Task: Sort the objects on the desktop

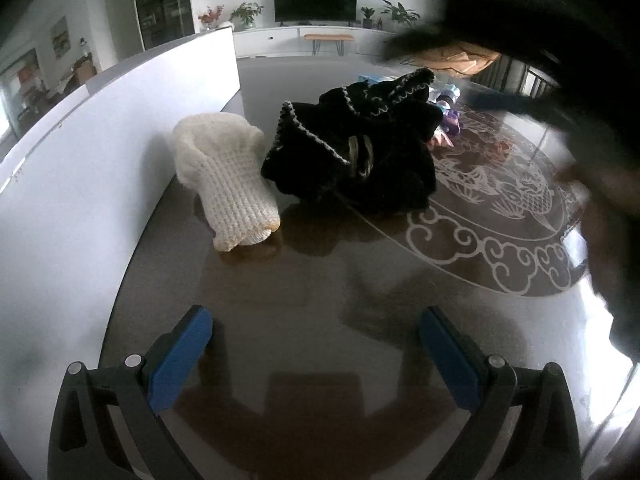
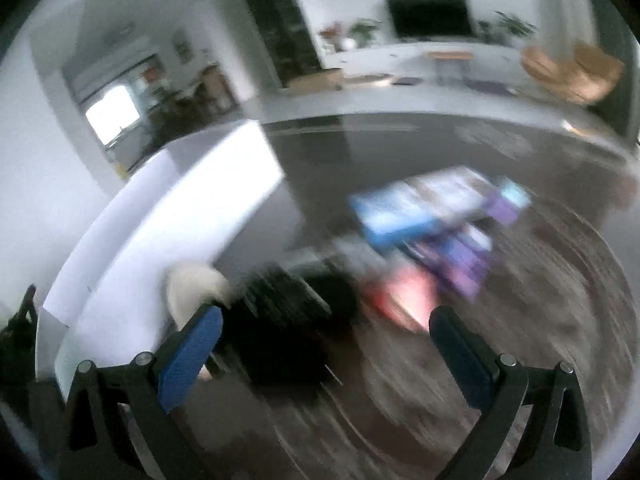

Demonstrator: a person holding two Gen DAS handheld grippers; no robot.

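Observation:
In the left wrist view a cream knitted hat (image 1: 228, 180) lies on the dark glossy table (image 1: 304, 320) beside a white partition. A black knitted garment with pale trim (image 1: 356, 148) lies just right of it. Small purple and pink items (image 1: 450, 124) lie behind the garment. My left gripper (image 1: 316, 336) is open and empty, low over the table in front of both. The right wrist view is motion-blurred. My right gripper (image 2: 326, 336) is open and empty above the black garment (image 2: 288, 320); the cream hat (image 2: 196, 284) shows by its left finger. Blue and purple boxes (image 2: 436, 216) lie beyond.
A white partition (image 1: 100, 152) runs along the table's left side. A pale dragon pattern (image 1: 500, 200) covers the table's right part. A dark blurred shape (image 1: 560, 60) fills the upper right of the left wrist view. A blurred pink-red item (image 2: 404, 300) lies near the boxes.

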